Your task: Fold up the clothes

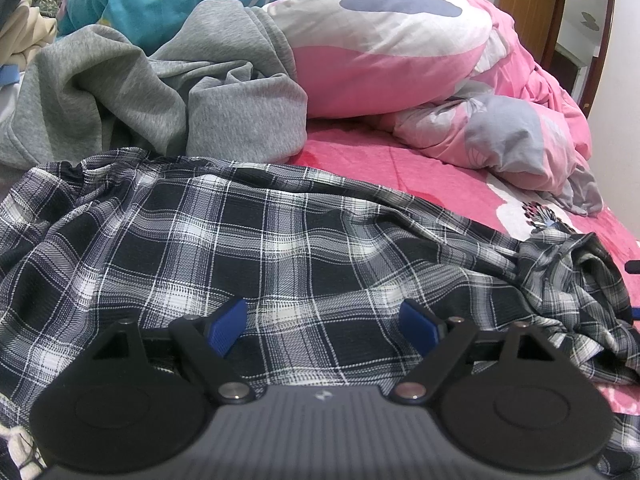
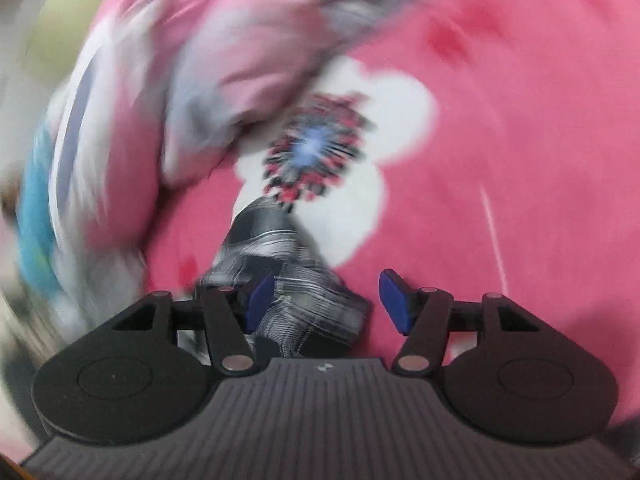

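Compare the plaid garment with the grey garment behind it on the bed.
The plaid garment is checked black and white; the grey garment is plain heather grey. The plaid one lies spread out fairly flat, nearest the open left gripper; the grey one is heaped in bulky folds farther back, against the pink duvet. Both lie unfolded on the bed.

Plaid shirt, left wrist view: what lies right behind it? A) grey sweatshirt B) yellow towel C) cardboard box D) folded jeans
A: the grey sweatshirt lies crumpled along the far edge of the plaid shirt, in front of the pink duvet.
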{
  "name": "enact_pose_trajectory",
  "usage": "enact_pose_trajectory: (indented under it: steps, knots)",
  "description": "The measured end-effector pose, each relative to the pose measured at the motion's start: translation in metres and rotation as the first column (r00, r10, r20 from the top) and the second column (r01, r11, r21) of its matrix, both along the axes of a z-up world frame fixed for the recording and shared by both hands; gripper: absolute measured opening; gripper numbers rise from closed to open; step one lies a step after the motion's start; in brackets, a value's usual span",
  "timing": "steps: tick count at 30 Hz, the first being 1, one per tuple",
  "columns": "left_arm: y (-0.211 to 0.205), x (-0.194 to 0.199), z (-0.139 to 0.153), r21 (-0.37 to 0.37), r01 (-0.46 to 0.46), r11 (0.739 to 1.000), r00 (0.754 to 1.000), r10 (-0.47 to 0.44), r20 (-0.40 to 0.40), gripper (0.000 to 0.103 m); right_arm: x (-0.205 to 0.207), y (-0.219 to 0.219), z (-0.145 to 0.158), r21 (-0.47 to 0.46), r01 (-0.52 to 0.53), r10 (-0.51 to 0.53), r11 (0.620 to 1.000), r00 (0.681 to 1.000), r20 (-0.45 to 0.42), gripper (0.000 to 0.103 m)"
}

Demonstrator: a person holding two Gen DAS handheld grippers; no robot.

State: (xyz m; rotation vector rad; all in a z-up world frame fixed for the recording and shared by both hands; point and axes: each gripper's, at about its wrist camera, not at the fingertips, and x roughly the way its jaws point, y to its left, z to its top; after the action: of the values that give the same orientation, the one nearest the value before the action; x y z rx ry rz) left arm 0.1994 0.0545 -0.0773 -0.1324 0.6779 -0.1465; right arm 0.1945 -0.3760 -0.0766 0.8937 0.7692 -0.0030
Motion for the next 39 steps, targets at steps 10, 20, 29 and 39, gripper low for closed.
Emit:
enact_pose_trajectory:
  steps: [10, 20, 29, 39]
  knots:
    - [0.000, 0.000, 0.000, -0.001, 0.000, 1.000, 1.000, 0.000, 0.000, 0.085, 0.018, 0.008, -0.020, 0.056, 0.024, -0.021, 0.998, 0.998, -0.060, 0.024]
    - [0.001, 0.001, -0.001, -0.006, 0.000, 1.000, 1.000, 0.000, 0.000, 0.085, 0.005, -0.007, 0.068, -0.375, 0.093, -0.030, 0.922, 0.985, 0.172, 0.007]
    - [0.001, 0.001, -0.001, -0.006, -0.001, 1.000, 1.000, 0.001, -0.002, 0.085, -0.006, -0.091, 0.136, -0.672, 0.271, -0.141, 0.689, 0.960, 0.242, 0.006]
    - [0.000, 0.001, -0.001, 0.000, -0.002, 1.000, 1.000, 0.002, -0.001, 0.085, -0.021, -0.186, 0.090, -0.672, 0.367, -0.377, 0.643, 0.916, 0.139, 0.006]
